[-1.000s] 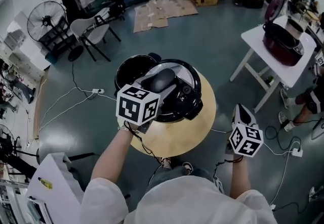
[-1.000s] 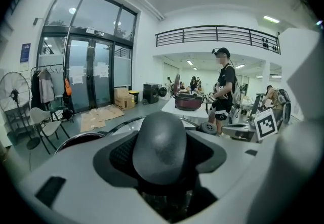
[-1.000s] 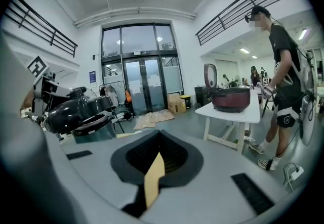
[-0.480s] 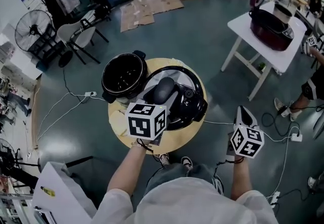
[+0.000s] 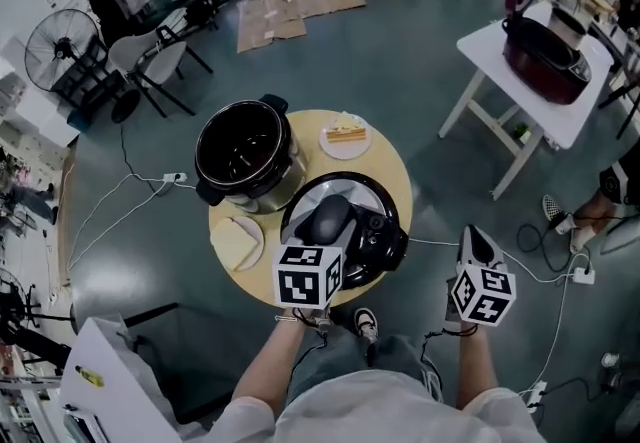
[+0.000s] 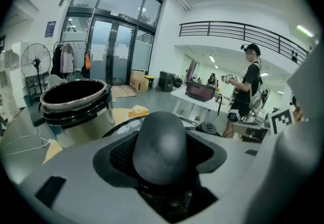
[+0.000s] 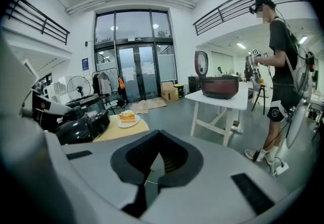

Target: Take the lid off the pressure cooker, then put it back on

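Observation:
The pressure cooker pot (image 5: 245, 153) (image 6: 76, 104) stands open on the far left of the round wooden table (image 5: 385, 156). Its black lid (image 5: 350, 231) (image 7: 81, 124) hangs low at the table's near right; I cannot tell whether it touches the top. My left gripper (image 5: 326, 229) (image 6: 162, 167) is shut on the lid's grey handle knob (image 6: 161, 144), which fills the notch between the jaws. My right gripper (image 5: 478, 246) (image 7: 152, 177) hangs off the table to the right, shut with nothing in it.
A plate with a cake slice (image 5: 345, 136) (image 7: 127, 118) sits at the table's far side, and a pale flat piece (image 5: 238, 241) at its near left. Cables and a power strip (image 5: 583, 274) lie on the floor. A white table (image 5: 530, 71) bears a maroon cooker. A person (image 7: 281, 66) stands to the right.
The left gripper has carried the lid from beside the pot's mouth down and toward me, to the table's near right. The pot now shows fully open. The right gripper sank a little.

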`<action>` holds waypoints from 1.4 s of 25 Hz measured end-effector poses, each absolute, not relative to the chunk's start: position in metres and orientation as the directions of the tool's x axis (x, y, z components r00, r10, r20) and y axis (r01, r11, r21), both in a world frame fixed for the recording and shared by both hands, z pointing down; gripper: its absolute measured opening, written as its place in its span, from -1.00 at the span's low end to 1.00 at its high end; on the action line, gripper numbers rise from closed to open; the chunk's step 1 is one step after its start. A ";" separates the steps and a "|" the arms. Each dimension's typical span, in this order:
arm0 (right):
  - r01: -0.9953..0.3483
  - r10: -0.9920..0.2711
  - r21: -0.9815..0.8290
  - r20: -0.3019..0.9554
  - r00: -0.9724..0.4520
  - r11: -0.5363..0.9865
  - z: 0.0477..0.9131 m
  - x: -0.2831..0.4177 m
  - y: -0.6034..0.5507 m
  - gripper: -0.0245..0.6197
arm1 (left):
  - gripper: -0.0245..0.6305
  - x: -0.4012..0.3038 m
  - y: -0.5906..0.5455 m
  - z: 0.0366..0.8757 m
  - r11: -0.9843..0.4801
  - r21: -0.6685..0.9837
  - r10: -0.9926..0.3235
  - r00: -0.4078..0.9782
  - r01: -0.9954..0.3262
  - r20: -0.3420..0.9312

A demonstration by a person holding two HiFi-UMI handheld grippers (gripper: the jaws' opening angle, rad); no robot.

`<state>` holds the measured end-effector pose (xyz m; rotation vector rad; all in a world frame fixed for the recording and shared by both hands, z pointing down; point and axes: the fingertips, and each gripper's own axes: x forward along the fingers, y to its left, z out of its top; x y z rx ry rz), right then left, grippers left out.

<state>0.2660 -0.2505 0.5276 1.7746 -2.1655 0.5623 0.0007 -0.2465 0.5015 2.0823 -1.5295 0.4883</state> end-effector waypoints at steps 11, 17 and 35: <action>-0.967 -0.821 -0.113 0.512 -0.253 0.228 0.564 0.245 -0.251 -0.92 | -0.09 -0.020 -0.241 0.574 -0.146 0.170 -0.738 0.222 -0.975 0.637; -0.965 -0.797 -0.123 0.543 -0.262 0.233 0.586 0.239 -0.249 -0.92 | -0.09 -0.027 -0.244 0.604 -0.121 0.154 -0.723 0.193 -0.981 0.664; -0.962 -0.778 -0.148 0.565 -0.274 0.231 0.614 0.231 -0.252 -0.92 | -0.09 -0.031 -0.247 0.646 -0.135 0.076 -0.717 0.150 -0.988 0.680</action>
